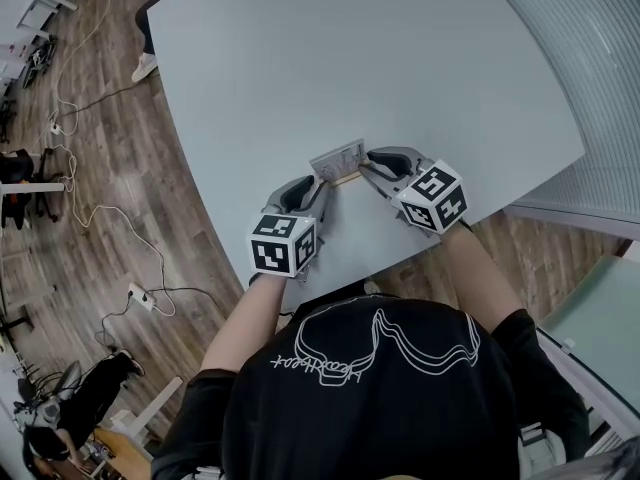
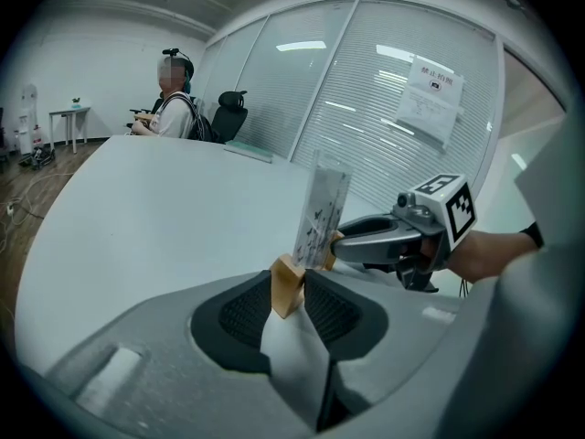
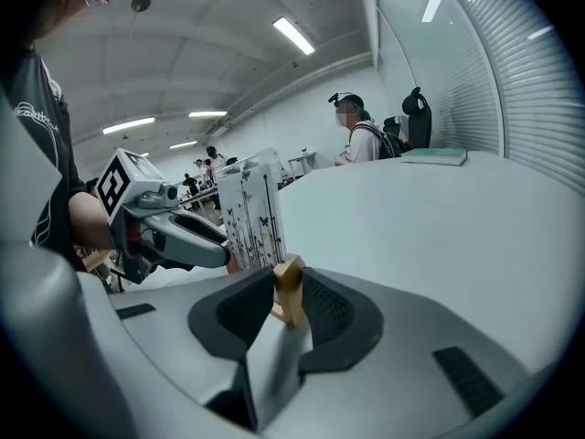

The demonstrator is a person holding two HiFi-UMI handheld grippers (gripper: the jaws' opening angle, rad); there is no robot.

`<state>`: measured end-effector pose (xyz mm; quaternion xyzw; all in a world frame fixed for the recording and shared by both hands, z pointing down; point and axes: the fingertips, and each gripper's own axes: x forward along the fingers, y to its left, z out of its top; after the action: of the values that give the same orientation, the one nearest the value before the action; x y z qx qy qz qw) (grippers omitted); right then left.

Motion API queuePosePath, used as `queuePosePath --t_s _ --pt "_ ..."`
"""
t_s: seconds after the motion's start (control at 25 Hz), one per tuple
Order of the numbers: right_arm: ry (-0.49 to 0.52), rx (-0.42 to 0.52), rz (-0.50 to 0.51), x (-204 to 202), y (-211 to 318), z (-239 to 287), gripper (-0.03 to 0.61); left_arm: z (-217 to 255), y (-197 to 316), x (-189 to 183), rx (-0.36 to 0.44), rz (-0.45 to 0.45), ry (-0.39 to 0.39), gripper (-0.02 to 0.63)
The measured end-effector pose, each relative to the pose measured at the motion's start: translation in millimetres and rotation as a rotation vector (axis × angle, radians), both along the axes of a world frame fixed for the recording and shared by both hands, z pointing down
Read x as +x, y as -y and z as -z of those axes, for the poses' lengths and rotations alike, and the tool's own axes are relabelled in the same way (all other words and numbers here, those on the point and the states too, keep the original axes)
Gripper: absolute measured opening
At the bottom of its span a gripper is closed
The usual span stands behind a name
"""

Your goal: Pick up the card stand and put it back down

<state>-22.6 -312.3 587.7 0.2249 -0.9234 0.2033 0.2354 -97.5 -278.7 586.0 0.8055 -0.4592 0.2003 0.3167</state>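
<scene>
— How many of each?
— One card stand: a clear upright sheet in a wooden base. Two grippers, the left gripper and the right gripper, with one marker cube apiece.

— Fingers?
— Closed on the stand, one gripper per end. In the left gripper view, dark fingers pressed on one wooden end. In the right gripper view, fingers pressed on the other.

— And the stand's place?
— Upright between the two grippers, by the near edge of the worktop. Cannot tell whether resting on it or just off it.

— Anything in one view only?
— Head view alone: wooden floor, loose cables, one power strip. Gripper views alone: small dark print on the sheet, one seated person at the far end, one black chair. Left gripper view only: a paper notice on a glass wall with blinds. Right gripper view only: a flat book, ceiling strip lights, more people far back.

— Surface?
— Pale, plain, curved along its edge.
</scene>
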Motion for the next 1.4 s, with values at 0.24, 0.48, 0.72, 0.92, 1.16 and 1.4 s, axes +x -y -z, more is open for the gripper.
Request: queuePosePath --t_s 0.24,0.48,0.72,0.92,1.16,1.4 --pt "-0.018 0.022 0.009 0.0 -0.4 -0.4 0.097 -0.1 -0.9 2.3 -0.002 0.003 0.0 0.101" --pt "-0.04 0.041 0.015 2.2 -3.5 2.0 0.094 1.9 -4.4 4.8 0.003 0.001 0.009 0.1" --pt "-0.042 0.059 -0.001 3.9 -3.3 2.5 0.091 2.5 -4.7 6.5 0.004 0.005 0.016 0.098" --pt "-0.036 0.064 -0.019 2.5 -4.2 2.9 0.089 0.3 -6.3 5.0 0.004 0.014 0.021 0.097" --pt "-0.032 0.091 -0.018 -0.2 -5.4 22.4 0.089 16.1 -8.0 2.7 0.022 0.035 0.019 0.095" --pt "-0.037 0.119 -0.037 -0.4 -25.2 40.6 0.087 38.4 -25.9 1.2 0.067 0.04 0.021 0.095"
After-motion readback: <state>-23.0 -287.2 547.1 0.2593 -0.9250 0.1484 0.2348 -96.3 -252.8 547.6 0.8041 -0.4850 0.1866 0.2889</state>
